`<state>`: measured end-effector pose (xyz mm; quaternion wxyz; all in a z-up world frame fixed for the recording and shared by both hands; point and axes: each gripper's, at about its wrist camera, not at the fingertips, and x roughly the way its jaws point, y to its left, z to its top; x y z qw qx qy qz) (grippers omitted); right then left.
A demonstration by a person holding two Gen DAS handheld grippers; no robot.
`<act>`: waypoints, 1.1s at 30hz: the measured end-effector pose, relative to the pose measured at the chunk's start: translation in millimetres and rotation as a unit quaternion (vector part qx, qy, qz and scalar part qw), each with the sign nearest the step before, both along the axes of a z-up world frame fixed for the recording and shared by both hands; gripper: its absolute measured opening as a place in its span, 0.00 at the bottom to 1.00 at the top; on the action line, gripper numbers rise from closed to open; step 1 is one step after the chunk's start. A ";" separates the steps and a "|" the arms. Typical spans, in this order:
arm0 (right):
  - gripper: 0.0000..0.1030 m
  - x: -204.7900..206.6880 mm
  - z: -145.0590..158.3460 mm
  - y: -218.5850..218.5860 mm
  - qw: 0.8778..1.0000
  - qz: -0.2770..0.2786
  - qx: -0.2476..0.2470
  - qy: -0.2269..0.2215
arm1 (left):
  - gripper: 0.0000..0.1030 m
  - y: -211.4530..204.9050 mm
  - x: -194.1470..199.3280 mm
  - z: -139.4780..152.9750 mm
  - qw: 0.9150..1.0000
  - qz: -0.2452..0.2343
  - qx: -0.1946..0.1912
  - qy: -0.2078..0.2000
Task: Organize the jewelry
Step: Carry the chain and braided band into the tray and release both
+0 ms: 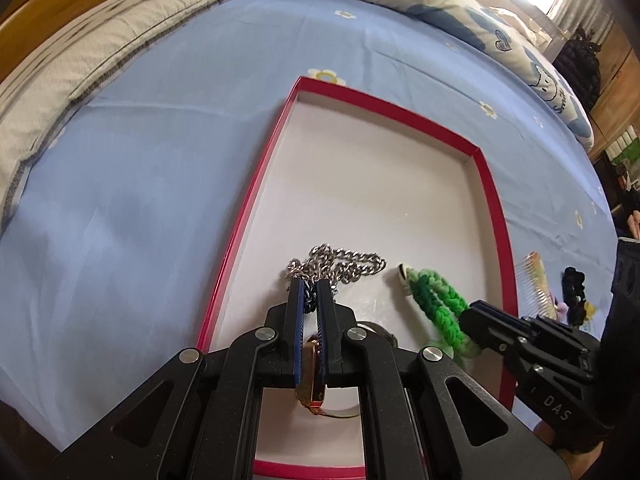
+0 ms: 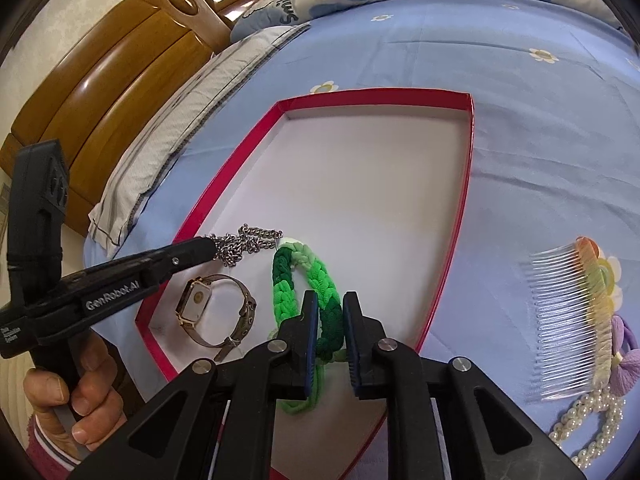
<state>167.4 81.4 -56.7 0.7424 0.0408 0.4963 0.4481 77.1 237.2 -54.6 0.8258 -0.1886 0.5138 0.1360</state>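
Observation:
A shallow red-rimmed tray (image 1: pixel 490 184) (image 2: pixel 466 184) with a white floor lies on the blue bed. My left gripper (image 1: pixel 311 286) (image 2: pixel 208 246) is shut on a silver chain (image 1: pixel 344 266) (image 2: pixel 244 244) whose free end rests on the tray floor. My right gripper (image 2: pixel 328 300) (image 1: pixel 466 314) has its jaws around a green braided bracelet (image 2: pixel 296 280) (image 1: pixel 436 300) lying in the tray, with a gap left on the right side. A gold watch (image 2: pixel 214 312) (image 1: pixel 310 380) lies in the tray's near left corner.
To the right of the tray on the sheet lie a clear comb with a flower top (image 2: pixel 568 312) (image 1: pixel 536 284), a pearl string (image 2: pixel 588 428), a purple tie (image 2: pixel 626 356) and a black scrunchie (image 1: pixel 574 288). Pillows (image 2: pixel 180 120) and a wooden headboard (image 2: pixel 100 76) stand beyond.

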 end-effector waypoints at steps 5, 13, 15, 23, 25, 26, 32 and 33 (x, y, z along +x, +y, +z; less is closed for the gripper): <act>0.17 2.4 0.5 0.6 1.000 0.004 0.001 0.002 | 0.05 -1.5 -2.3 0.1 1.000 0.001 0.006 0.002; 0.32 -1.1 7.9 -1.6 1.000 0.000 0.011 -0.002 | 0.15 -3.0 -4.3 3.4 1.000 0.003 0.008 0.002; 0.32 -2.7 10.5 -3.3 1.000 -0.003 0.013 -0.003 | 0.20 -2.8 -5.7 5.2 1.000 0.004 0.007 -0.001; 0.34 -7.7 23.5 -22.2 0.999 -0.016 0.035 -0.007 | 0.38 -6.5 -12.6 18.0 1.000 0.006 0.003 -0.015; 0.40 -9.9 26.0 -29.7 0.999 -0.020 0.039 -0.008 | 0.38 -9.3 -14.6 22.2 1.000 0.005 0.000 -0.019; 0.40 -11.4 27.1 -34.8 0.999 -0.023 0.041 -0.008 | 0.38 -11.4 -15.8 24.5 1.000 0.003 0.000 -0.021; 0.40 -21.6 30.0 -68.6 0.998 -0.043 0.044 -0.013 | 0.38 -31.0 -21.3 38.8 0.999 -0.013 -0.004 -0.035; 0.40 -23.4 30.2 -74.8 0.998 -0.048 0.044 -0.014 | 0.38 -36.2 -22.1 41.3 0.999 -0.018 -0.006 -0.037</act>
